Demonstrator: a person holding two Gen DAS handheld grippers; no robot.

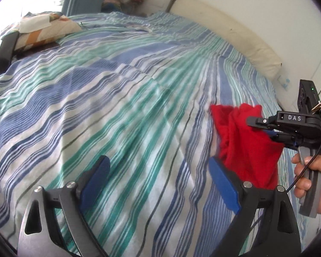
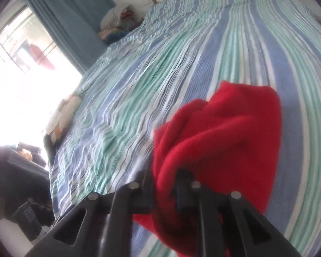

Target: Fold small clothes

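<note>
Red cloth hangs bunched above the striped bed, its upper edge pinched in the right tool, whose jaws are clamped tight on it. Just left of the cloth, the left tool hovers over the bed with jaws spread wide, holding nothing.
</note>
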